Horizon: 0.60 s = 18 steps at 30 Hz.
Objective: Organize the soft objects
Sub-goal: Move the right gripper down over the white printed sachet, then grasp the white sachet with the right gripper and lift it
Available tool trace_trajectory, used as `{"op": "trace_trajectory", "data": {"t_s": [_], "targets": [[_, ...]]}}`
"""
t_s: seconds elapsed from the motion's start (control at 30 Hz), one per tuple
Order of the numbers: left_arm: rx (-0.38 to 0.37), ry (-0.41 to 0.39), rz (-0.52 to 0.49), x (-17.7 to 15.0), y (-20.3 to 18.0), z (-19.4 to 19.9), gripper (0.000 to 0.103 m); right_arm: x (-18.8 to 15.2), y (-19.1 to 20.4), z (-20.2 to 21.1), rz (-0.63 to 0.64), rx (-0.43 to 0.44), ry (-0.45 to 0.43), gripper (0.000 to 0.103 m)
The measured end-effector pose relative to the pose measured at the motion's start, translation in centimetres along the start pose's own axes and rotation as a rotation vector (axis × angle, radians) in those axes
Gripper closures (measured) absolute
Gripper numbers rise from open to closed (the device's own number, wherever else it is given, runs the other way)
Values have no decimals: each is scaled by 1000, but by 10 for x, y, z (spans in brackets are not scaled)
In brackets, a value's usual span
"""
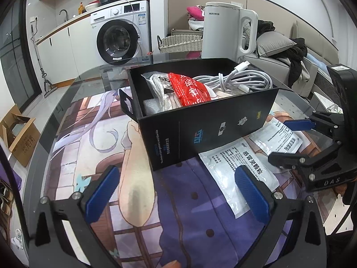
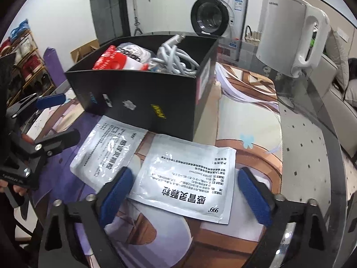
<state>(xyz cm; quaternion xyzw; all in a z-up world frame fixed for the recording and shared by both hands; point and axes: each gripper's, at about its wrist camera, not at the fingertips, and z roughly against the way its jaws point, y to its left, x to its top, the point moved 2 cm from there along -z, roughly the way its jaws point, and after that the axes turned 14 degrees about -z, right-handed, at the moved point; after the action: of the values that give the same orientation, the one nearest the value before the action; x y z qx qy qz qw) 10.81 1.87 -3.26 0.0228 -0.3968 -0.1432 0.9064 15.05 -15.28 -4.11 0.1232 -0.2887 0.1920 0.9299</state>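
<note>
A black box (image 1: 214,131) (image 2: 142,98) stands on the table and holds a red packet (image 1: 189,89) (image 2: 111,59), a coiled white cable (image 1: 241,80) (image 2: 176,60) and white soft items. Two white medicine sachets lie flat in front of it: one (image 1: 236,176) (image 2: 104,154) nearer my left gripper, one (image 1: 281,138) (image 2: 187,174) between my right gripper's fingers. My left gripper (image 1: 178,192) is open and empty above the mat. My right gripper (image 2: 185,196) is open, its fingers on either side of the sachet; it also shows in the left wrist view (image 1: 287,140).
A white kettle (image 1: 227,33) (image 2: 290,31) stands behind the box. The glass table carries a printed anime mat (image 1: 156,212) (image 2: 245,122). A washing machine (image 1: 120,35), a wicker basket (image 1: 178,43), a sofa with clothes (image 1: 290,55) and a cardboard box (image 1: 17,136) lie beyond the table.
</note>
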Motion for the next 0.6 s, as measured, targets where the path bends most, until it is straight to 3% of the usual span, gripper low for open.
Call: {"op": "trace_trajectory", "data": {"t_s": [0.1, 0.17, 0.27, 0.5, 0.6], "targets": [[-1, 2, -1, 0, 0, 0, 0, -1, 1, 3, 14, 14, -6, 29], [-2, 2, -1, 0, -1, 0, 0, -1, 0, 5, 3, 21, -17, 44], [-3, 3, -2, 1, -1, 0, 0, 1, -5, 8, -15, 35, -23, 55], [-1, 4, -3, 1, -1, 0, 0, 2, -13, 10, -54, 52, -12, 51], [-3, 3, -1, 1, -2, 0, 0, 2, -11, 11, -55, 26, -20, 34]]}}
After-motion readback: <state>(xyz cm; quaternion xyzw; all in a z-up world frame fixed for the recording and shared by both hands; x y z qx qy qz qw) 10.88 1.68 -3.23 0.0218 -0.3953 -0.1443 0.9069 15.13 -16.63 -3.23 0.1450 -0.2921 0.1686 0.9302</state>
